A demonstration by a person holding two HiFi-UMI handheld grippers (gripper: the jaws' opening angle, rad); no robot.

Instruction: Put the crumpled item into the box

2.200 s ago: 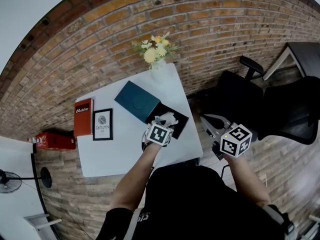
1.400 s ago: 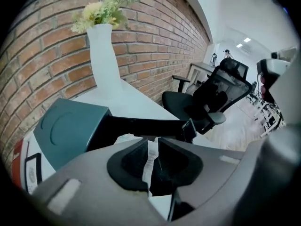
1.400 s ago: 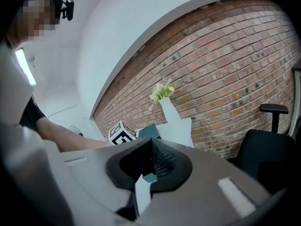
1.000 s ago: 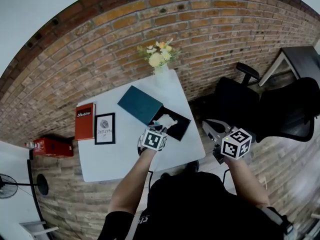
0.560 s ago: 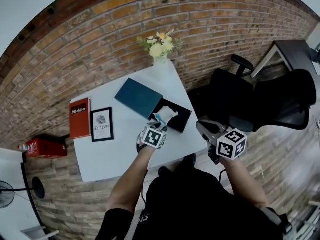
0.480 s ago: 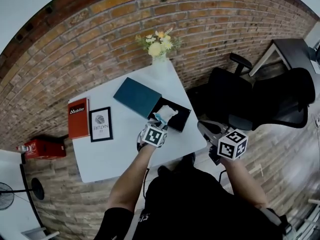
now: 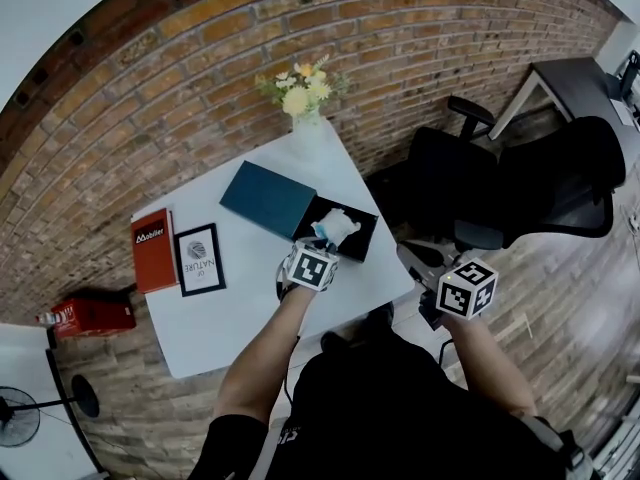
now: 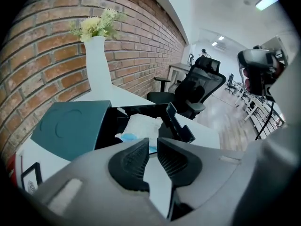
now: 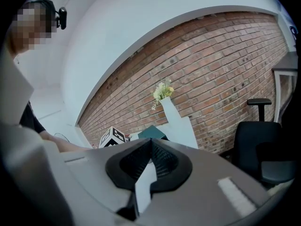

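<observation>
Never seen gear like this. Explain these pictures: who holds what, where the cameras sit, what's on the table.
A person holds a two-jaw tool in each hand. One camera sits on the head and looks down; one rides on each tool. On the white table are an open black box with a crumpled white wad inside, a teal lid, a vase of flowers, a red book and a framed picture. The left gripper has just been closing; its jaws are slightly apart and hold nothing. The right gripper is shut and empty.

Count: 1 table (image 7: 230,308), 1 box (image 7: 362,236), 1 lid (image 7: 268,200), 1 crumpled item (image 7: 338,228), 1 vase (image 7: 307,128), 1 book (image 7: 152,250), 1 frame (image 7: 198,259), 2 office chairs (image 7: 440,183).
</observation>
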